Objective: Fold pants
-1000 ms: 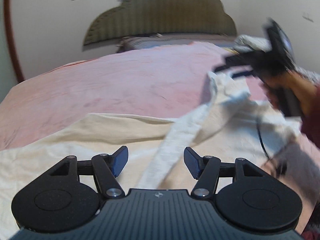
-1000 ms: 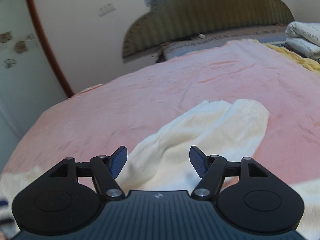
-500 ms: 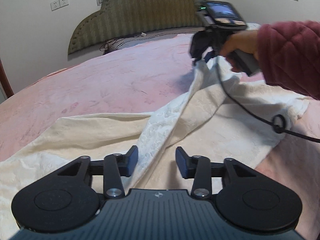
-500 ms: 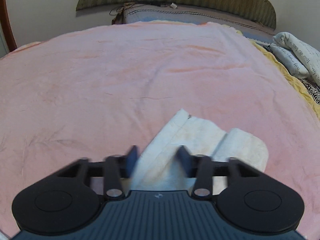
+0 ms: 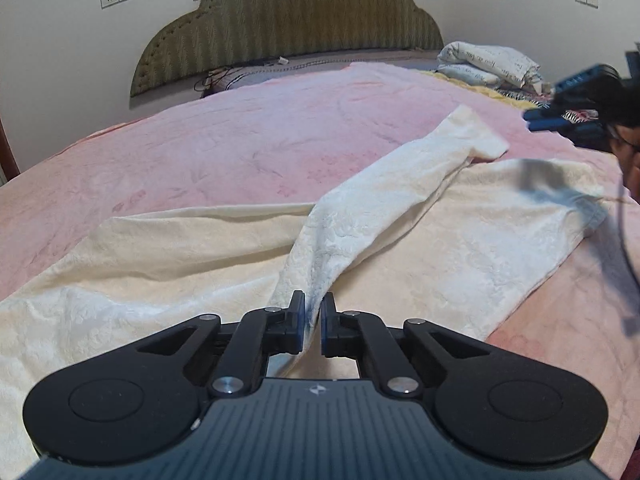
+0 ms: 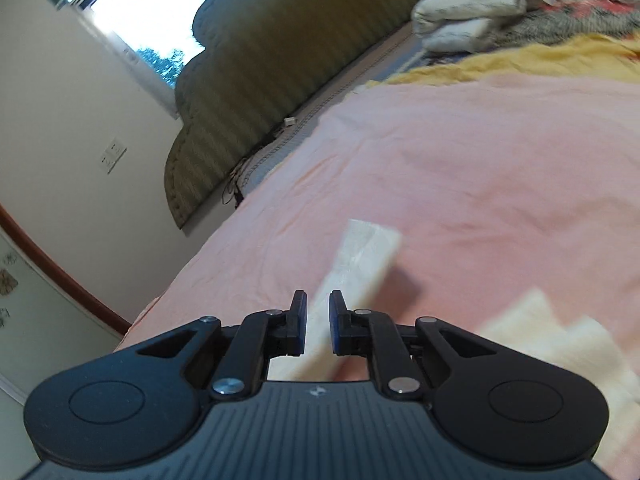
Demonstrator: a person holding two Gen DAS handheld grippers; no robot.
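Cream pants (image 5: 400, 240) lie spread across the near part of a pink blanket (image 5: 240, 152) that covers the bed. One leg runs flat from the lower left toward the right, its far end reaching close to the blanket's right side. The other leg is gathered into a ridge that crosses over the flat one and stretches toward the upper right, where its cuff rests on the blanket.

At the near end of that ridge, the left gripper (image 5: 312, 316) has its blue-padded jaws drawn almost together, with a fold of the cream cloth pinched between them.

From the right wrist view the scene is tilted and blurred. The right gripper (image 6: 318, 322) also has its jaws narrow, and a strip of the pants (image 6: 360, 256) passes between them and sticks out beyond the tips, above the blanket (image 6: 480, 160). More cream cloth shows at the lower right of that view.

In the left wrist view the right gripper (image 5: 560, 120) appears dark and blurred at the far right edge, beyond the cuff; I cannot read its jaws from there.

Behind the bed stands a green padded headboard (image 5: 288, 28) against a pale wall. Folded white bedding (image 5: 488, 64) sits at the far right corner, with a yellow cover (image 6: 540, 56) beside the blanket's edge.
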